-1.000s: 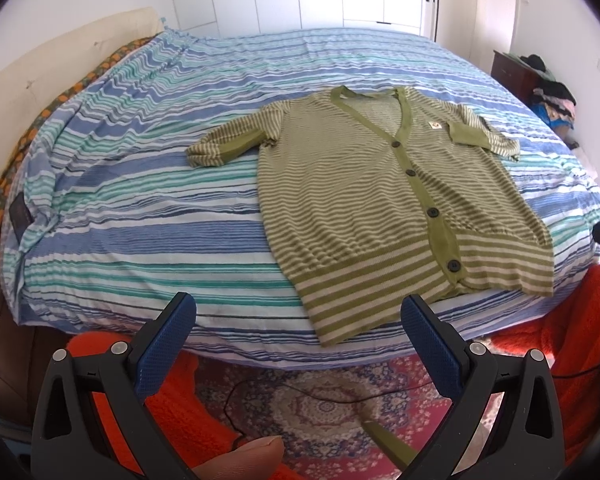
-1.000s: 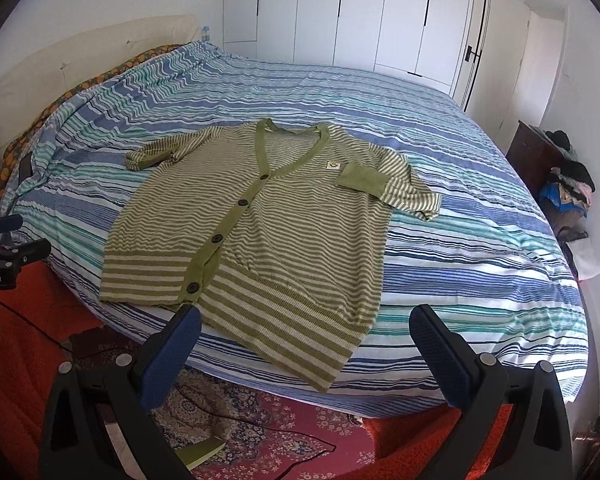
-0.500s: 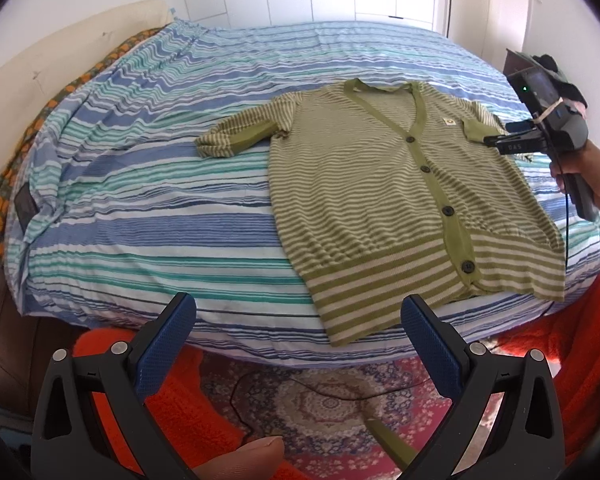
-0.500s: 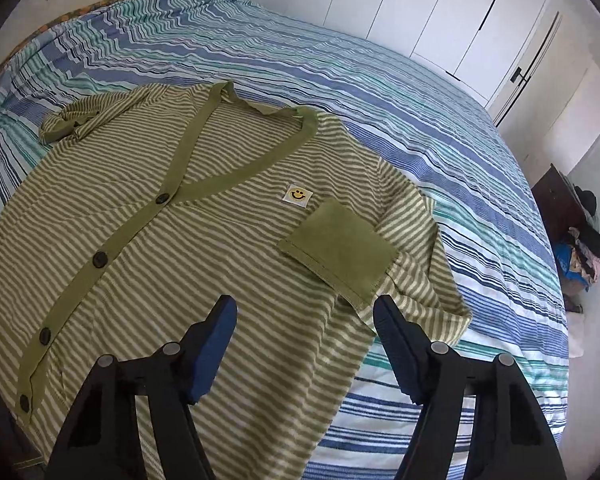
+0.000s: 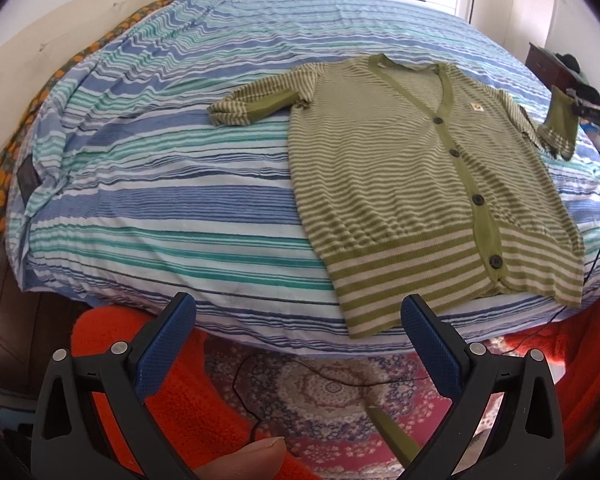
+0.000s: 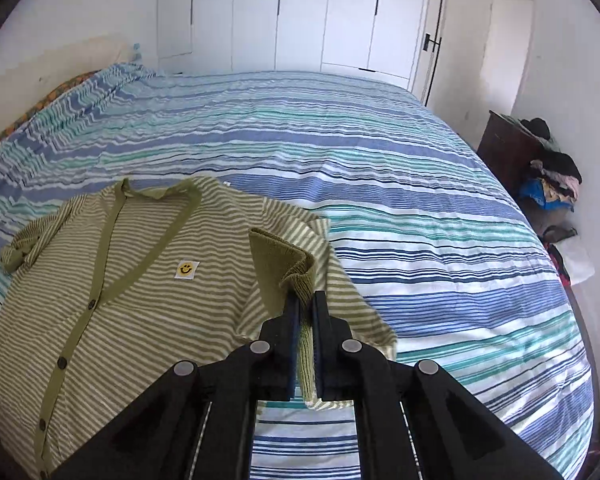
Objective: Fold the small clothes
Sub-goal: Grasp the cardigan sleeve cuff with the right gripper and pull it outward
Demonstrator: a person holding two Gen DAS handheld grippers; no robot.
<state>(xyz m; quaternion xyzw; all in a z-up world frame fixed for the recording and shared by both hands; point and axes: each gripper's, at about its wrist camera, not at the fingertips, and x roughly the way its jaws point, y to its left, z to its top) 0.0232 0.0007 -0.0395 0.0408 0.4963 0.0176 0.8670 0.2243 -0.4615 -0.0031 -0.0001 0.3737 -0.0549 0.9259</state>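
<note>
While the right gripper [image 6: 306,300] has its jaws pressed together on the solid-green cuff [image 6: 286,268] of the cardigan's sleeve, the sensible way to make this fold is probably to carry that sleeve in a low arc across the chest — lifting only enough to clear the knit — and lay it flat past the smiley patch [image 6: 185,269], roughly parallel to the button band. Pulling too high or too fast would likely drag the shoulder and skew the cardigan [image 5: 432,184], which otherwise lies spread and face up on the striped bed [image 5: 160,184], its hem at the near edge of the mattress. A thin pinch on ribbed cuff fabric could slip (the grip takes only the edge of the cuff, as far as the right wrist view shows), so a steady pace seems wise.

Seen from the right wrist view, the right gripper points down at a slant toward the sleeve, the cuff standing up between its tips. In the left wrist view the left gripper [image 5: 298,336] hangs off the near side of the bed over the patterned rug [image 5: 332,392], angled steeply down, jaws spread wide with nothing between them — well apart from the other sleeve [image 5: 256,106], which lies bunched on the bedspread.
</note>
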